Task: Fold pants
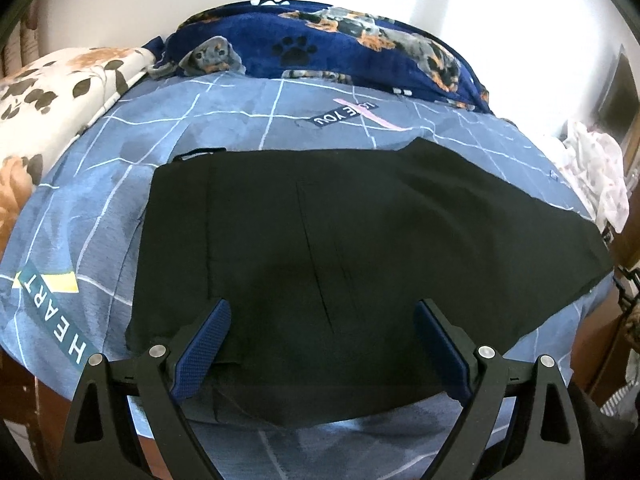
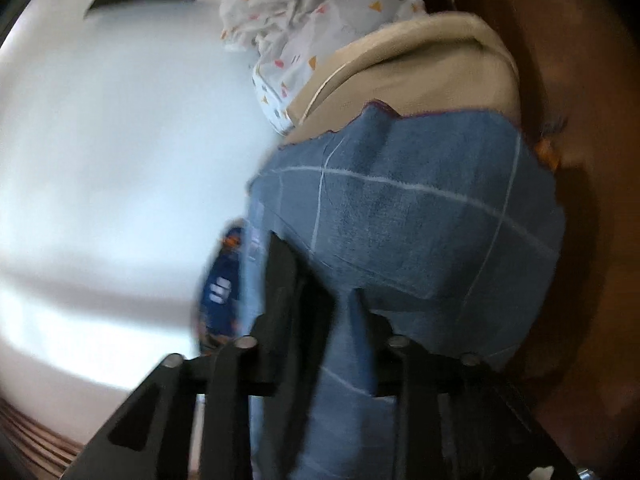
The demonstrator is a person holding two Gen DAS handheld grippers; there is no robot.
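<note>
Black pants (image 1: 320, 240) lie flat on a blue grid-pattern bedsheet (image 1: 100, 208), stretching from the near left to the far right. My left gripper (image 1: 322, 332) is open, its blue-padded fingers (image 1: 204, 344) spread over the near part of the pants, holding nothing. In the blurred right wrist view, my right gripper (image 2: 336, 304) points at the corner of the bed; a dark piece, perhaps the pants (image 2: 296, 276), lies by its left finger. Whether its jaws are open or grip anything is unclear.
A navy dog-print blanket (image 1: 360, 48) lies bunched at the far side of the bed. A floral pillow (image 1: 48, 96) sits at the left. White patterned cloth (image 2: 312, 28) is piled on a beige mattress corner (image 2: 432, 72). Brown wooden furniture (image 2: 592, 160) stands at the right.
</note>
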